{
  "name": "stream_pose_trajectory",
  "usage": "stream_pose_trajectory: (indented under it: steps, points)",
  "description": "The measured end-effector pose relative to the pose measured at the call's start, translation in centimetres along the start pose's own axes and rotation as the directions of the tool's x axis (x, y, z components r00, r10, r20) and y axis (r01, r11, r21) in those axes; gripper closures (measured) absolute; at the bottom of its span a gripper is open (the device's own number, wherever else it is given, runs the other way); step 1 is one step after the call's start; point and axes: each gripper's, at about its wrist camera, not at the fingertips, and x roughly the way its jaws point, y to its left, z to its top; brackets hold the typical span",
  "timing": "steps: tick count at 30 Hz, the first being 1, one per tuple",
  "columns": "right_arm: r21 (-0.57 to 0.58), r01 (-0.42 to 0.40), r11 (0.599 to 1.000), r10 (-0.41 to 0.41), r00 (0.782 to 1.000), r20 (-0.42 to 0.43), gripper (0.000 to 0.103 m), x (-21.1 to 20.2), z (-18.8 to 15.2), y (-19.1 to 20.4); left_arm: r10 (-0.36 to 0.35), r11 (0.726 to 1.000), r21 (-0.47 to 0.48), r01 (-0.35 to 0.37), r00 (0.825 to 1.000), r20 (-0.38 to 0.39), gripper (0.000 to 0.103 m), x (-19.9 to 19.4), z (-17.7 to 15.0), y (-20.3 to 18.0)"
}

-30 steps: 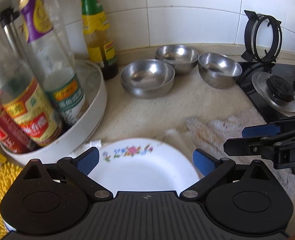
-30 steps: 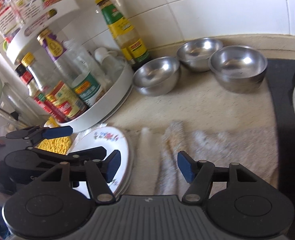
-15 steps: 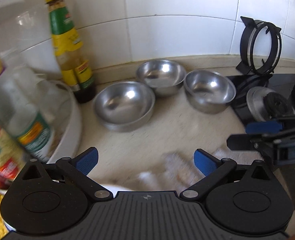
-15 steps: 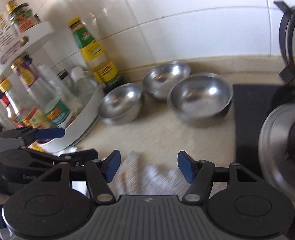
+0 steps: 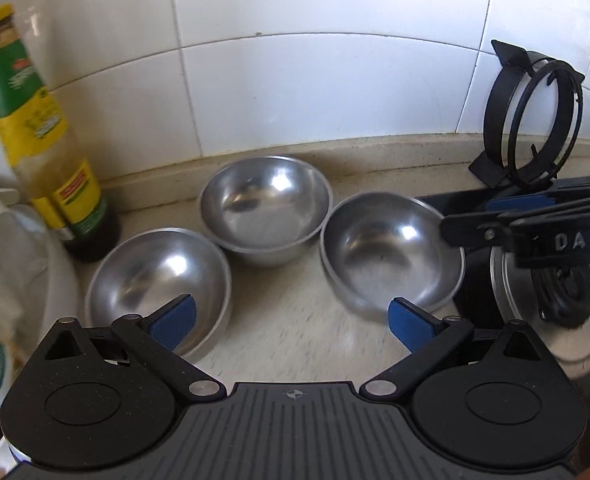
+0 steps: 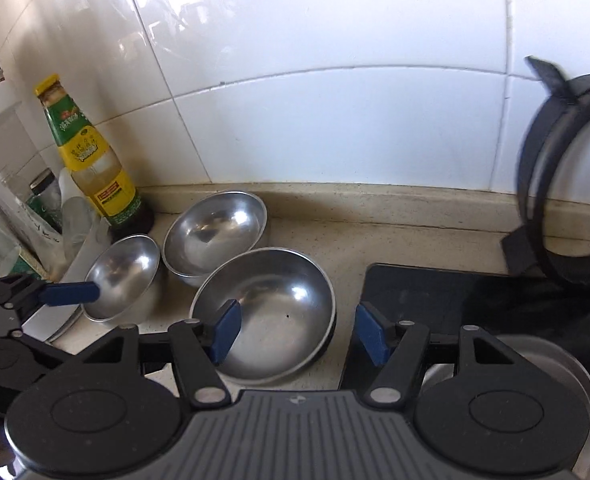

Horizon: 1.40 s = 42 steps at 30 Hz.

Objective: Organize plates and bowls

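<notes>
Partly hidden behind both spread, empty grippers, left (image 5: 291, 320) and right (image 6: 297, 330), stood three steel bowls (image 5: 265, 208).

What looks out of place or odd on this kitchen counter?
The black pan support ring stands on edge against the wall tiles instead of lying flat over the burner. The three steel bowls sit upright, apparently empty, nothing spilled.
</notes>
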Motion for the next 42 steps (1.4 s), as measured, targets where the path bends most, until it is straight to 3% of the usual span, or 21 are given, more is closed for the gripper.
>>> stream_pose_trajectory:
  steps: [4, 8, 10, 12, 17, 31, 35, 37, 40, 42]
  points:
    - [-0.021, -0.033, 0.999, 0.032, 0.999, -0.03, 0.039, 1.8, 0.6, -0.4, -0.034, 0.999, -0.018, 0.034, 0.999, -0.009, 0.001, 1.6, 0.9, -0.3]
    - [-0.035, -0.049, 0.998, 0.046, 0.996, -0.071, 0.048, 3.7, 0.8, -0.5, -0.055, 0.998, -0.016, 0.055, 0.998, -0.025, 0.006, 3.1, 1.4, -0.6]
    - [-0.019, -0.057, 0.998, 0.055, 0.995, -0.083, 0.05, 4.3, 0.8, -0.8, -0.075, 0.997, -0.026, 0.074, 0.996, -0.051, 0.025, 4.2, 1.5, -0.6]
    - [-0.005, -0.072, 0.997, 0.071, 0.993, -0.095, 0.053, 4.6, 0.8, -1.1, -0.111, 0.993, -0.041, 0.108, 0.99, -0.082, 0.036, 5.1, 1.6, -0.4]
    - [0.011, -0.12, 0.993, 0.12, 0.982, -0.146, 0.056, 5.0, -0.1, -0.9, -0.154, 0.988, -0.029, 0.151, 0.978, -0.14, 0.049, 6.4, 0.8, -0.9]
    - [0.007, -0.199, 0.98, 0.194, 0.95, -0.245, 0.056, 2.8, -3.4, 2.0, -0.139, 0.988, 0.048, 0.148, 0.977, -0.162, 0.04, 1.9, -2.9, -0.3]
    - [-0.02, -0.183, 0.983, 0.174, 0.958, -0.228, 0.056, 1.4, -2.9, 2.0, -0.109, 0.991, 0.065, 0.119, 0.984, -0.138, 0.037, 0.4, -2.6, 0.5]
    - [-0.025, -0.18, 0.983, 0.171, 0.964, -0.202, 0.056, 0.5, -2.2, 1.7, -0.085, 0.993, 0.077, 0.093, 0.99, -0.11, 0.027, -0.4, -1.9, 1.1]
    - [-0.041, -0.161, 0.986, 0.153, 0.977, -0.151, 0.054, -0.1, -0.3, 1.4, -0.033, 0.995, 0.088, 0.037, 0.998, -0.054, 0.021, -0.9, 0.3, 2.1]
    - [-0.033, -0.142, 0.989, 0.138, 0.983, -0.119, 0.048, 0.3, 1.3, 1.3, 0.001, 0.998, 0.068, 0.001, 1.0, -0.031, 0.015, -0.5, 2.3, 3.0]
